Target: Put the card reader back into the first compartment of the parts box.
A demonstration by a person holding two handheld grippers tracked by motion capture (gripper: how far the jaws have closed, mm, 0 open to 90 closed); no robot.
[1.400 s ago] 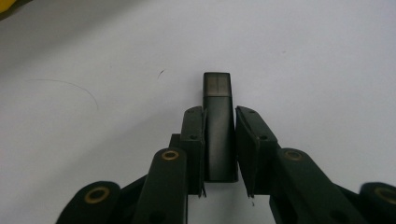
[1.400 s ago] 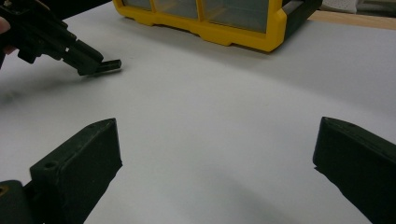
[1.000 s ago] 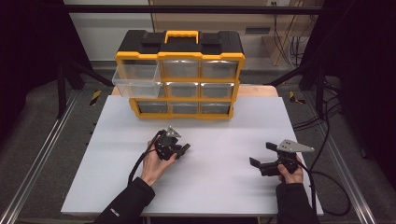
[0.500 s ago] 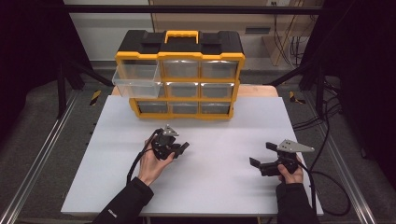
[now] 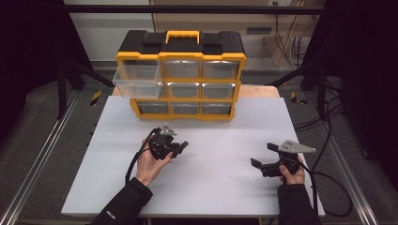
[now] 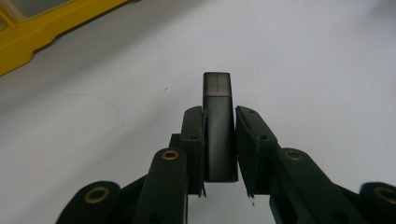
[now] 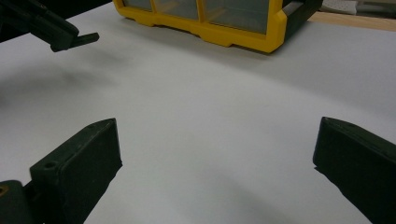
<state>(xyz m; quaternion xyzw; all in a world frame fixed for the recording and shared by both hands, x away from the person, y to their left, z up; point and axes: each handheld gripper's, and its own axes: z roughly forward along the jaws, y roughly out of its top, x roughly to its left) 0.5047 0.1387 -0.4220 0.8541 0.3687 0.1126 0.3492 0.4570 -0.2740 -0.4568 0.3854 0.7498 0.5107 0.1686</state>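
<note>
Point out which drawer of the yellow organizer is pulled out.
The top-left drawer: the clear bin juts forward past the yellow organizer frame, while the other drawers sit flush in their slots.

Drawer cabinet (image 5: 180, 75) at table's (image 5: 202, 187) far edge, top-left drawer (image 5: 135, 83) pulled out. Left gripper (image 5: 180, 147) before it; right gripper (image 5: 257, 157) well apart, rightward.

We keep left gripper (image 5: 180, 146) jaws clamped close, wrist raised; right gripper (image 5: 264, 155) jaws spread wide, hand low.

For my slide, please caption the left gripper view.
Left claw clamps a small black block above the white table.
</note>
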